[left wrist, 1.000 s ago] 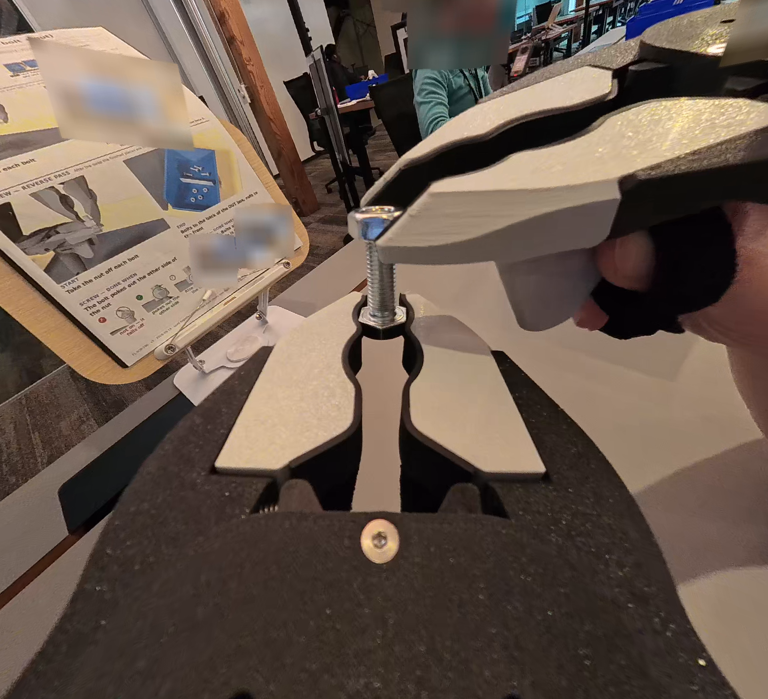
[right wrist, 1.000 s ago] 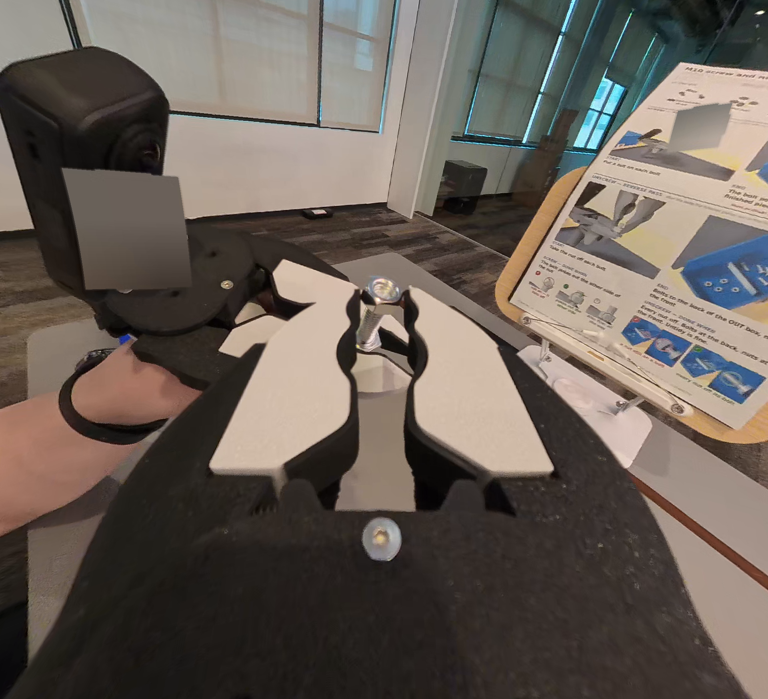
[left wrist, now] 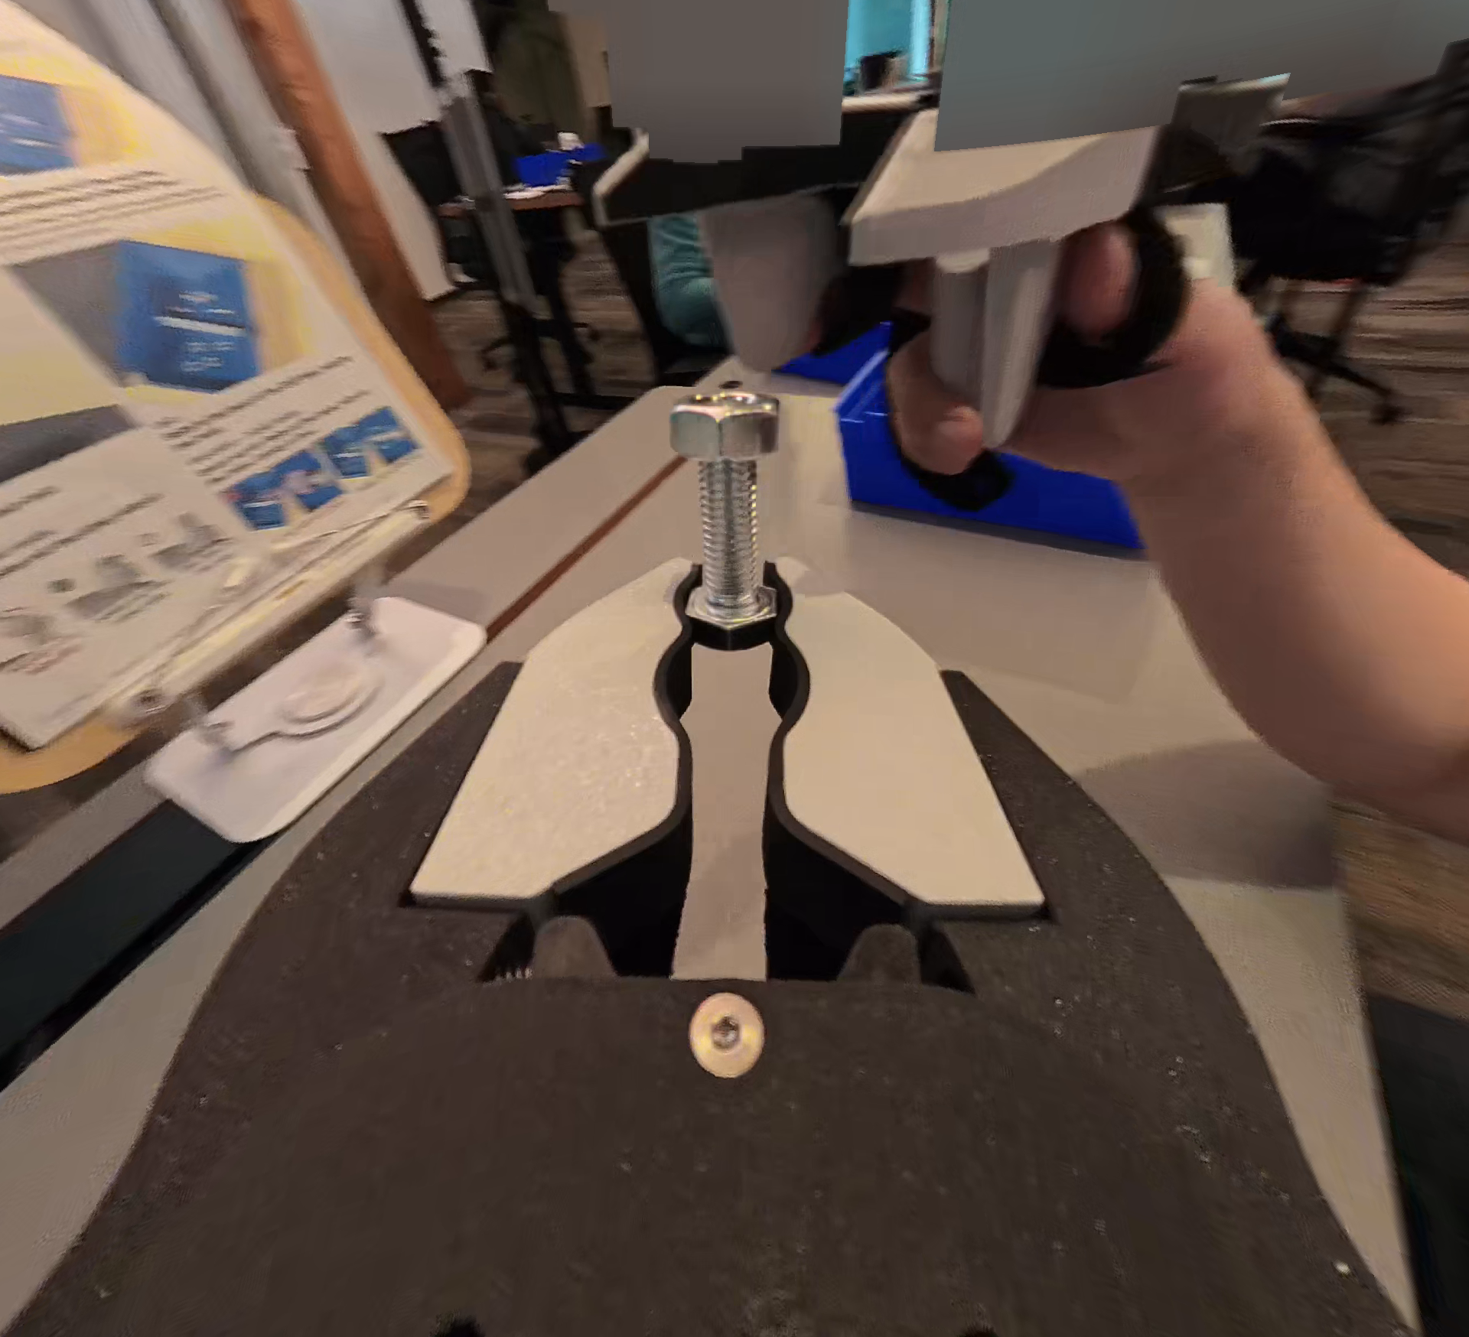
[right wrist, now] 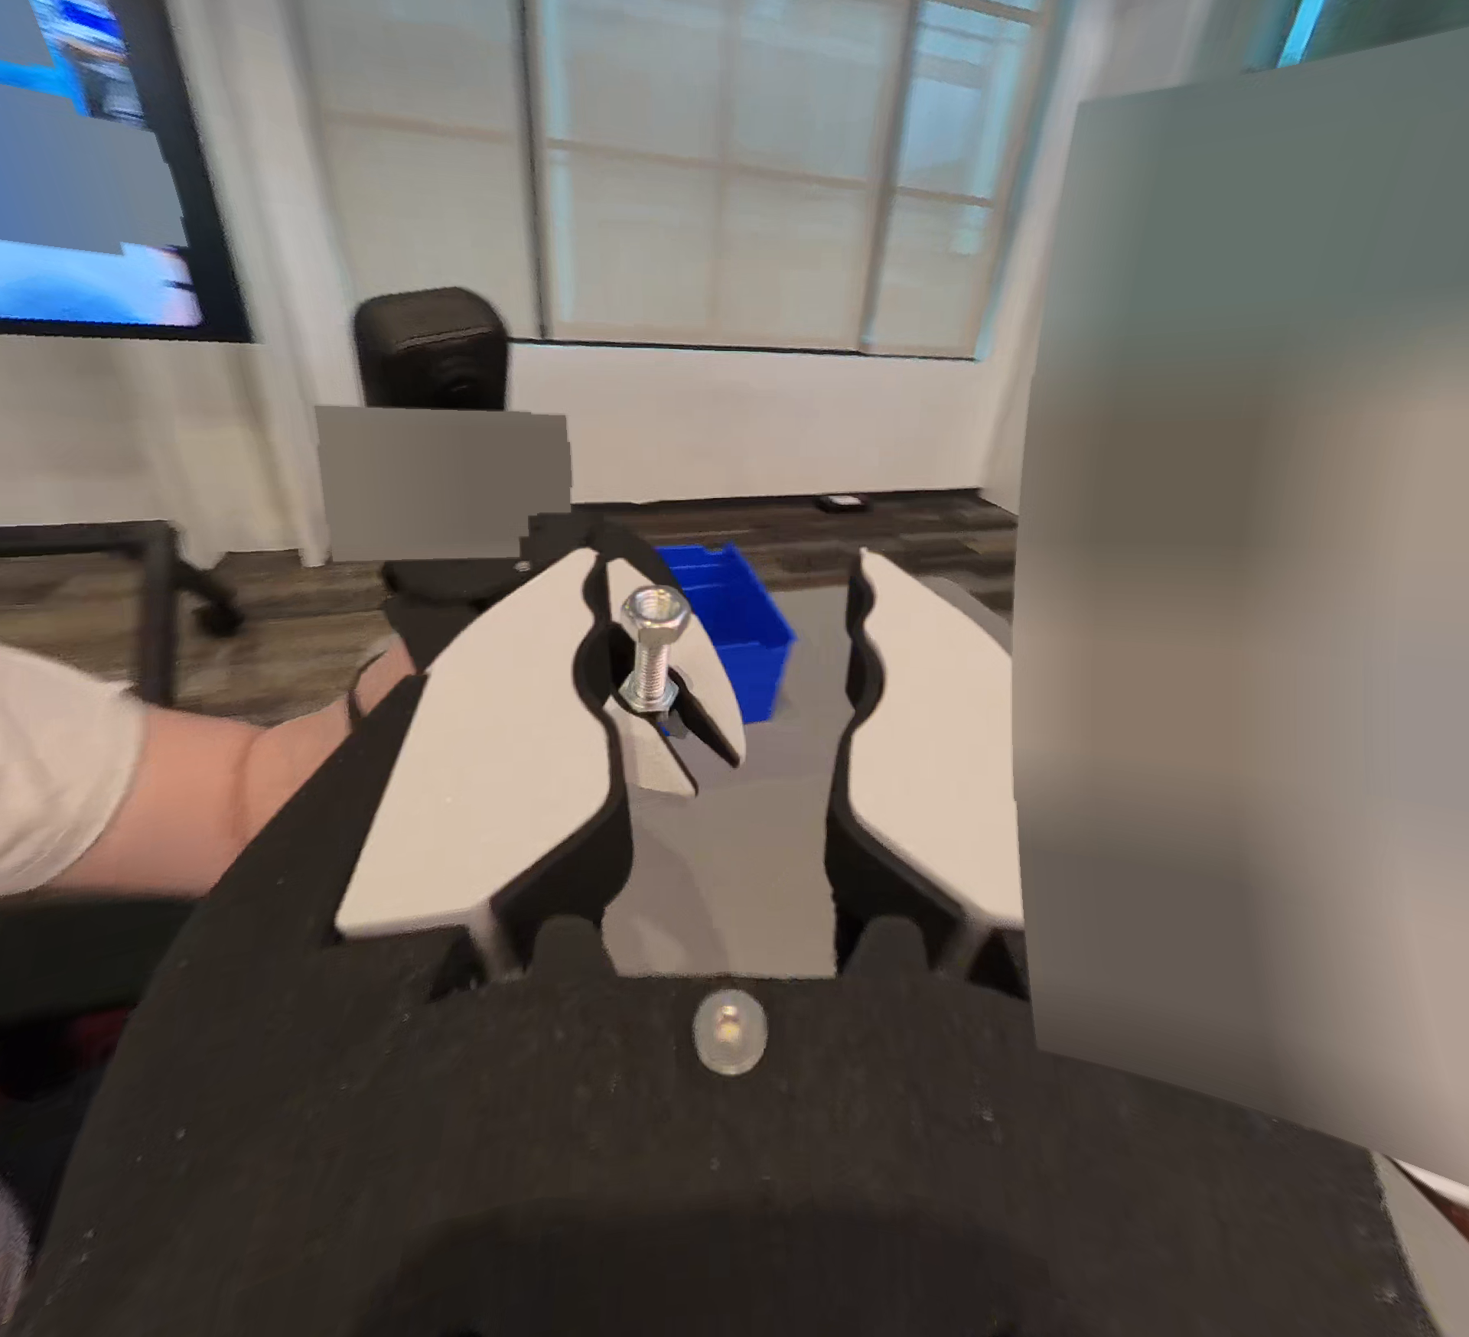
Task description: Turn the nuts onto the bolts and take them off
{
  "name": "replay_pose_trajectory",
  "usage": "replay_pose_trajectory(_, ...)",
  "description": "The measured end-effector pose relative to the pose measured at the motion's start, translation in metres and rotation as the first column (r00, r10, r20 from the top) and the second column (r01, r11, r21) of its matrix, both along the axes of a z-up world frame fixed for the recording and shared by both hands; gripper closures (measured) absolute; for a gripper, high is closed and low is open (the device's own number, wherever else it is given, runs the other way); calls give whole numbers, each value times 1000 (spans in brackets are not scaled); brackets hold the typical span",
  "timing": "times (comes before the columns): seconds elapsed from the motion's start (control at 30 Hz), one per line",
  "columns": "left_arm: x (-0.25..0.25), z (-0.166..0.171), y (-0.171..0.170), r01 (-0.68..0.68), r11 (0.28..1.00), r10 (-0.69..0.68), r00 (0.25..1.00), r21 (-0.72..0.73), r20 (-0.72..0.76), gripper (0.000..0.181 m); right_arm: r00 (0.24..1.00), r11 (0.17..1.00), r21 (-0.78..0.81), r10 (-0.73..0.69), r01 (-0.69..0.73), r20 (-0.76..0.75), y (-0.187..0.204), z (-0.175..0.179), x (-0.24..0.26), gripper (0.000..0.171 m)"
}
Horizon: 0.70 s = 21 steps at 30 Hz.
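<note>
The left gripper [left wrist: 730, 611] is clamped on the nut [left wrist: 729, 604], from which the bolt [left wrist: 725, 496] stands upright, head uppermost, above the grey table [left wrist: 994, 631]. The right gripper [right wrist: 723, 631] is held with fingers spread wide, clear of the bolt, and a blue bin [left wrist: 986, 496] is seen beyond.

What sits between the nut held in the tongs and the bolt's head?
Only bare threaded shank between nut and bolt head, shown in the left wrist view.
</note>
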<state>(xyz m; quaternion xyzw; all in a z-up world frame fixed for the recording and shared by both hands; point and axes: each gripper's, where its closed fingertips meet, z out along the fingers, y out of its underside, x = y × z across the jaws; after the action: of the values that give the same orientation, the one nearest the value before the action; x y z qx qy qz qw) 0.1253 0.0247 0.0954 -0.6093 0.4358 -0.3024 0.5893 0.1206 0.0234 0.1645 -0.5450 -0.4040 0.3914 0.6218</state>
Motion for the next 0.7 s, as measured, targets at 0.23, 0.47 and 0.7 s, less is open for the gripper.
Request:
replay_pose_trajectory(0.23, -8, -5, 23, -126, 991, 126, 992, 38, -9, 167, 944, 954, 64, -300, 294, 135, 28, -14, 1, 111)
replay_pose_trajectory(0.47, -16, -6, 33, -208, 975, 211, 977, 78, -26, 167, 924, 929, 122, -364, 350, 119, 40, -18, -10, 116)
replay_pose_trajectory(0.7, -19, -7, 39, -250, 963, 254, 966, 101, -36, 167, 960, 962, -7, -270, 272, 76, 26, -19, -26, 126)
